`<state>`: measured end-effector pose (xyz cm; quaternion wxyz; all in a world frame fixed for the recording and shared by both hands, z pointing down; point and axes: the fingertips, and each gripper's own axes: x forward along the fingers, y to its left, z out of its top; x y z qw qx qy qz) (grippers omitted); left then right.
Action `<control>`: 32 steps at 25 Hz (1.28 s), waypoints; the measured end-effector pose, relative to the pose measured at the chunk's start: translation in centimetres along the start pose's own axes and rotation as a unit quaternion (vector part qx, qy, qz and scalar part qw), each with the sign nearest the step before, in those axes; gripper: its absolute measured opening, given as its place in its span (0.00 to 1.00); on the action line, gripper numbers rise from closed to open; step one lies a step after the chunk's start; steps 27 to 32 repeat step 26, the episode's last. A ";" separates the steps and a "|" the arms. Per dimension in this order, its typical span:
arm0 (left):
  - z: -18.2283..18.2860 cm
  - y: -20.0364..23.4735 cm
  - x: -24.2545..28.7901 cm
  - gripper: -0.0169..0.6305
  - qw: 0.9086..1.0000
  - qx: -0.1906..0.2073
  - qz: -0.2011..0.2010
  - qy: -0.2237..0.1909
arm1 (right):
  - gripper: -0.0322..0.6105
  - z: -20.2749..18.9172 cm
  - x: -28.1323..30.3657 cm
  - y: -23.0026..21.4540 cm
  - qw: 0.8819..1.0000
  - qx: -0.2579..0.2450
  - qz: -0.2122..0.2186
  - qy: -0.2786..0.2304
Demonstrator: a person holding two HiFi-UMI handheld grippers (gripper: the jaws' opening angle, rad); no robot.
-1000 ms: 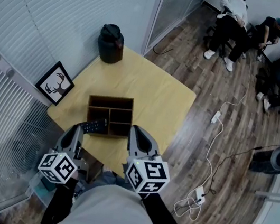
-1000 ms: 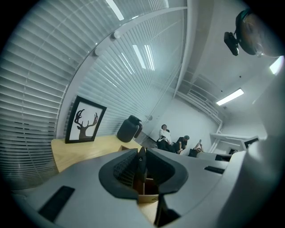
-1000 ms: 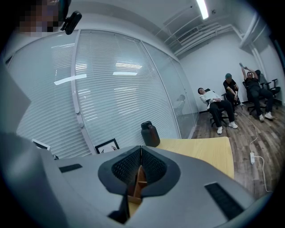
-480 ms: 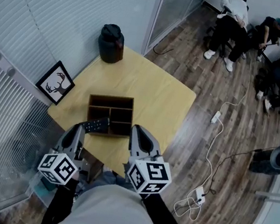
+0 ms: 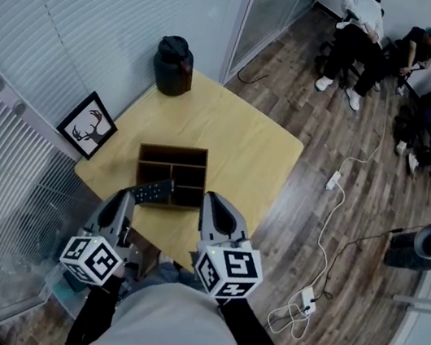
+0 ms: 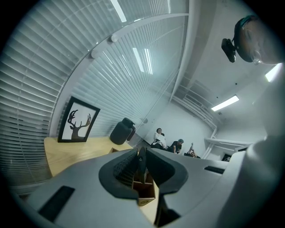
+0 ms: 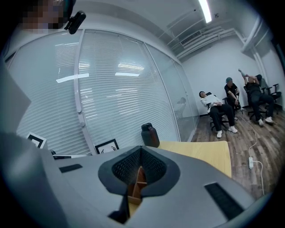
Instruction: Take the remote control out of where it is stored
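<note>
Remote control is clamped edge-on in the left gripper, apparently raised clear of the wooden organizer just beyond its jaws. Right gripper is pinched together, empty. Only setting it down looks left.

We see our left gripper clamped on the thin black remote control at lower centre, above a wooden organizer. A deer picture stands at left.
</note>
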<state>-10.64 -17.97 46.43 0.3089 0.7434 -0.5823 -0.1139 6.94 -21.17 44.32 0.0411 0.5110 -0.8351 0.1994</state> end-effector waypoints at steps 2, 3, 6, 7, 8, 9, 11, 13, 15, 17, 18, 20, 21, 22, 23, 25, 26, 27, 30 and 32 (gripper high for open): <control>0.1 -0.1 0.0 0.13 1.000 -0.001 -0.001 -0.002 | 0.06 0.0 0.0 0.0 1.000 -0.004 -0.001 0.002; 0.2 -0.2 0.0 0.13 1.000 -0.001 -0.002 -0.003 | 0.06 0.0 0.0 0.1 1.000 -0.004 -0.001 0.003; 0.4 -0.3 0.0 0.13 1.000 -0.003 -0.004 -0.005 | 0.06 -0.1 0.1 0.1 1.000 -0.002 0.002 0.005; 0.5 -0.4 0.0 0.13 1.000 -0.003 -0.005 -0.006 | 0.05 -0.2 0.1 0.1 1.000 -0.001 0.003 0.005; 0.5 -0.4 0.0 0.13 1.000 -0.004 -0.005 -0.006 | 0.06 -0.2 0.2 0.2 1.000 0.000 0.004 0.005; 0.6 -0.4 0.1 0.13 1.000 -0.004 -0.005 -0.007 | 0.06 -0.2 0.2 0.2 1.000 0.000 0.005 0.006; 0.6 -0.5 0.1 0.13 1.000 -0.005 -0.006 -0.006 | 0.05 -0.2 0.3 0.2 1.000 0.000 0.004 0.006; 0.7 -0.5 0.2 0.13 1.000 -0.005 -0.006 -0.006 | 0.06 -0.2 0.4 0.2 1.000 0.000 0.004 0.007; 0.7 -0.5 0.2 0.13 1.000 -0.005 -0.007 -0.006 | 0.06 -0.1 0.4 0.1 1.000 -0.001 0.003 0.007; 0.6 -0.5 0.3 0.13 1.000 -0.005 -0.006 -0.006 | 0.06 -0.1 0.5 0.0 1.000 -0.001 0.002 0.007; 0.6 -0.5 0.3 0.13 1.000 -0.005 -0.006 -0.006 | 0.06 -0.2 0.5 0.0 1.000 -0.001 0.002 0.008; 0.7 -0.4 0.3 0.13 1.000 -0.004 -0.006 -0.007 | 0.06 -0.2 0.5 -0.1 1.000 0.001 0.001 0.009; 0.7 -0.4 0.3 0.13 1.000 -0.004 -0.006 -0.006 | 0.06 -0.3 0.5 -0.1 1.000 0.002 0.001 0.010; 0.7 -0.4 0.4 0.13 1.000 -0.005 -0.006 -0.006 | 0.06 -0.3 0.6 -0.1 1.000 0.003 0.000 0.010; 0.7 -0.3 0.4 0.13 1.000 -0.005 -0.006 -0.006 | 0.06 -0.3 0.6 -0.2 1.000 0.003 0.000 0.011; 0.7 -0.3 0.4 0.13 1.000 -0.006 -0.006 -0.006 | 0.06 -0.3 0.7 -0.3 1.000 0.005 -0.001 0.011; 0.7 -0.3 0.4 0.13 1.000 -0.007 -0.006 -0.006 | 0.06 -0.4 0.7 -0.3 1.000 0.006 -0.001 0.011; 0.7 -0.3 0.4 0.13 1.000 -0.007 -0.006 -0.006 | 0.06 -0.4 0.7 -0.3 1.000 0.006 -0.001 0.011; 0.7 -0.3 0.4 0.13 1.000 -0.007 -0.006 -0.006 | 0.06 -0.4 0.7 -0.3 1.000 0.006 -0.001 0.011; 0.7 -0.3 0.4 0.13 1.000 -0.007 -0.006 -0.006 | 0.06 -0.4 0.7 -0.3 1.000 0.006 -0.001 0.011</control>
